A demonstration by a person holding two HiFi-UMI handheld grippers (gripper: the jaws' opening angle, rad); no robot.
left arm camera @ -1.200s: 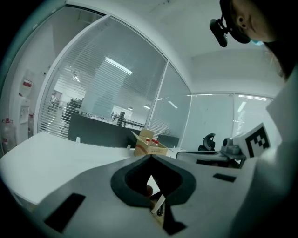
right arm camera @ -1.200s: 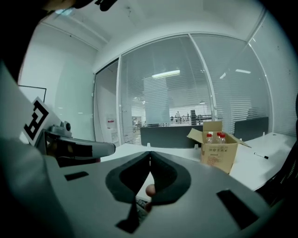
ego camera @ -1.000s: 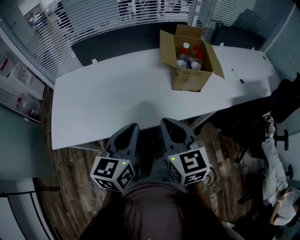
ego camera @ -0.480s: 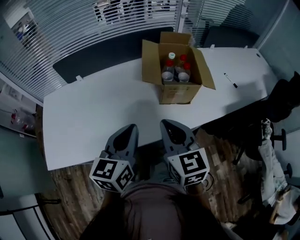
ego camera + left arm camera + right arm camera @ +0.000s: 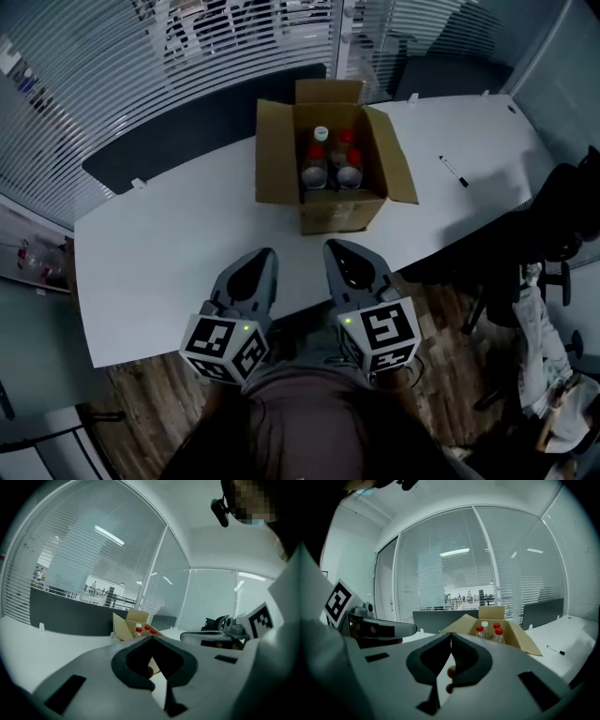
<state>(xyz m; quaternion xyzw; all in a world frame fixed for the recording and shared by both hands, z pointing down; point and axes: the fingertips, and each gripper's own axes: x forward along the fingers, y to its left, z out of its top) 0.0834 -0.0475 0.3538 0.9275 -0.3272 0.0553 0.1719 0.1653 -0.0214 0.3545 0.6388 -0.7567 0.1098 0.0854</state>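
An open cardboard box (image 5: 328, 202) stands on the white table (image 5: 169, 253), straight ahead of both grippers. It holds several bottles (image 5: 330, 155), one with a white cap and the rest red-capped. My left gripper (image 5: 265, 254) and right gripper (image 5: 335, 247) hang side by side over the table's near edge, close to the body, a short way from the box. Both are shut with nothing between their jaws. In the left gripper view the shut gripper (image 5: 151, 638) points at the box (image 5: 125, 624). In the right gripper view the shut gripper (image 5: 450, 635) has the box (image 5: 516, 639) and bottles (image 5: 488, 630) just right of it.
A black pen (image 5: 453, 172) lies on the table right of the box. A dark partition (image 5: 187, 131) runs along the table's far side, with glass walls and blinds behind. A black office chair (image 5: 562, 234) with clothes stands at the right, on wooden floor (image 5: 150, 412).
The head view has shifted: the box now sits lower and further left, nearly centred ahead of the grippers and closer. Both grippers stay shut, held the same way.
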